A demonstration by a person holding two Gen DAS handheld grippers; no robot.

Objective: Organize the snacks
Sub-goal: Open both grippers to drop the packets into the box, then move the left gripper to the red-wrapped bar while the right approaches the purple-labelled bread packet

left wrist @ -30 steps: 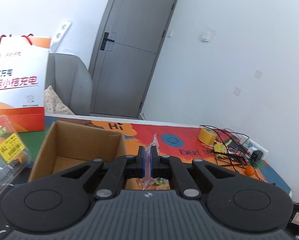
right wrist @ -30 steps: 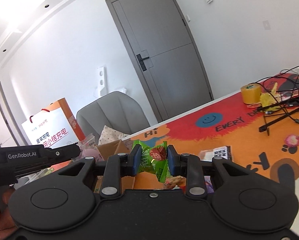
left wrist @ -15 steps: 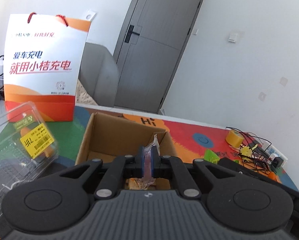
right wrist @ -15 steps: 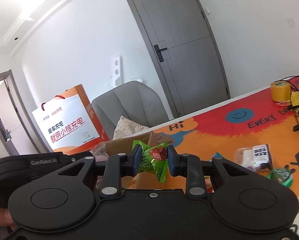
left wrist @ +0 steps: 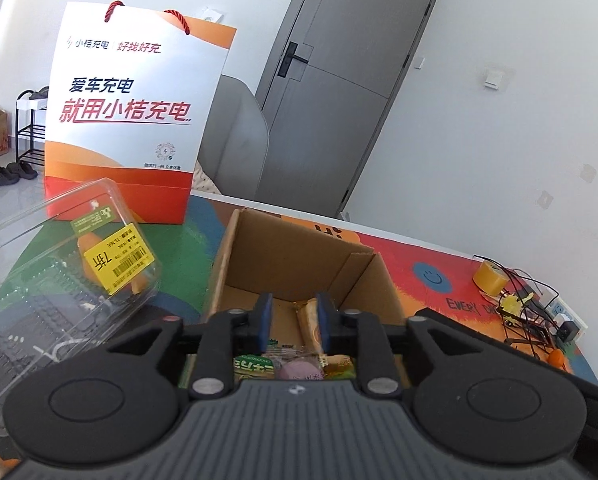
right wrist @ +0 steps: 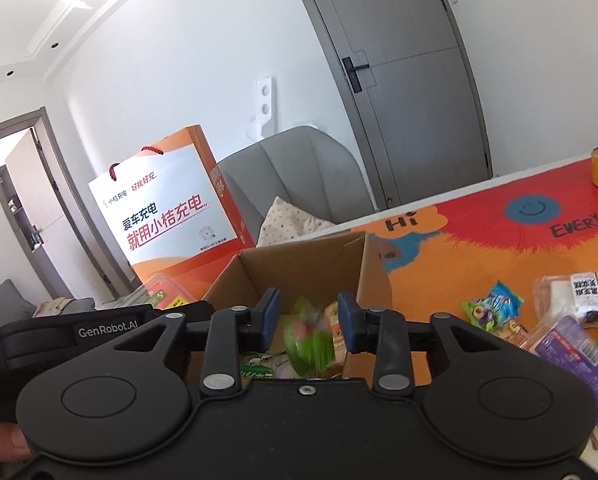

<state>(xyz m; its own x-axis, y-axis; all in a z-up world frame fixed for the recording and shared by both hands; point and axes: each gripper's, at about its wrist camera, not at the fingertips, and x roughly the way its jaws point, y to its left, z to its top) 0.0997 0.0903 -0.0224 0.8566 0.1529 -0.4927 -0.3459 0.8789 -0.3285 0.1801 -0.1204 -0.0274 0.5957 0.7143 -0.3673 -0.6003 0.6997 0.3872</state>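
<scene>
An open cardboard box (left wrist: 299,252) stands on the colourful table mat; it also shows in the right wrist view (right wrist: 299,268). Several wrapped snacks lie inside it, among them a long tan bar (left wrist: 309,322) and a green packet (left wrist: 255,368). My left gripper (left wrist: 293,322) is open and empty above the box. My right gripper (right wrist: 309,322) is open above the box. A green candy (right wrist: 311,340), blurred, is falling free between its fingers. More snacks lie on the mat to the right: a blue-green candy (right wrist: 493,310), a white packet (right wrist: 575,294), a purple packet (right wrist: 579,348).
An orange and white paper bag (left wrist: 135,116) stands behind the box. A clear plastic clamshell (left wrist: 67,276) sits to its left. A yellow tape roll (left wrist: 489,278) and tangled cables (left wrist: 533,312) lie far right. A grey chair (right wrist: 299,184) stands behind the table.
Both grippers moved over the box and opened. The left one let go of its clear-wrapped candy; the right one released the green candy, which is dropping.
</scene>
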